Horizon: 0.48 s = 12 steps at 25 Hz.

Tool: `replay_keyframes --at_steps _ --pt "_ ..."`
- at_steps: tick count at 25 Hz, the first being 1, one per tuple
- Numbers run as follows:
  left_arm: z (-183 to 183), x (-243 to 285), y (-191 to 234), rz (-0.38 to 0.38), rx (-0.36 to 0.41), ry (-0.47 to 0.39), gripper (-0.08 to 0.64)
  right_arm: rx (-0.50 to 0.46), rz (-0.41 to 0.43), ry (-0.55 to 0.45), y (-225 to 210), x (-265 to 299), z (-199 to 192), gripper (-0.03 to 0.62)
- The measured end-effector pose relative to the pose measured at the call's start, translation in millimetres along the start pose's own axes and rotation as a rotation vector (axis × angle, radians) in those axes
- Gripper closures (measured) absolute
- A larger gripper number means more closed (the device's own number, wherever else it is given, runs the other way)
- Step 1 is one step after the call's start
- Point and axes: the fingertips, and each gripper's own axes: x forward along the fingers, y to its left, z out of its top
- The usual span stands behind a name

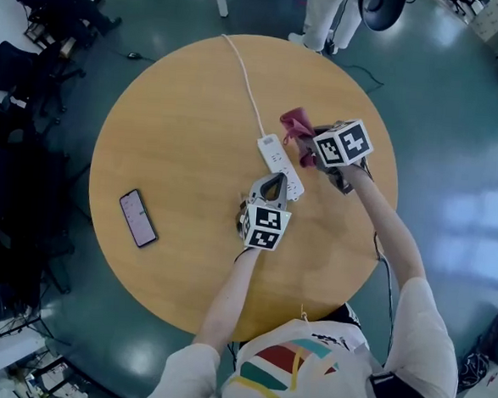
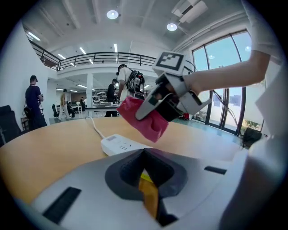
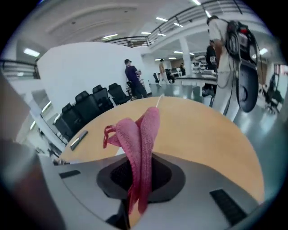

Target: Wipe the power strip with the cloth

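text: none legible | brands: none legible | numbers: none legible | signs: none legible

White short-sleeved T-shirt (image 1: 366, 355); chest print of curved stripes: dark red, teal, yellow, cream. Sleeves (image 1: 424, 317) loose, plain white. Black strap or panel at right of waist (cannot tell which). Left gripper (image 1: 275, 179): pale grey shell, dark oval recess around fingers, yellow-orange strip inside; white cube (image 1: 262, 225) with black square markers. Right gripper (image 1: 307, 152): same grey shell, black midsection, matching marker cube (image 1: 343, 143). Thin dark cable (image 1: 386, 271) beside right forearm.
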Motion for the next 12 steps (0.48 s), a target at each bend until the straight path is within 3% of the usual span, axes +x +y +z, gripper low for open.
replay_keyframes --at_steps 3,12 --pt "6.7 -0.9 -1.4 -0.017 -0.016 0.005 0.518 0.12 0.025 0.048 -5.9 21.5 8.9 0.553" --pt "-2.6 2.0 10.9 -0.002 -0.003 0.004 0.518 0.118 0.06 0.127 12.9 69.5 5.1 0.553"
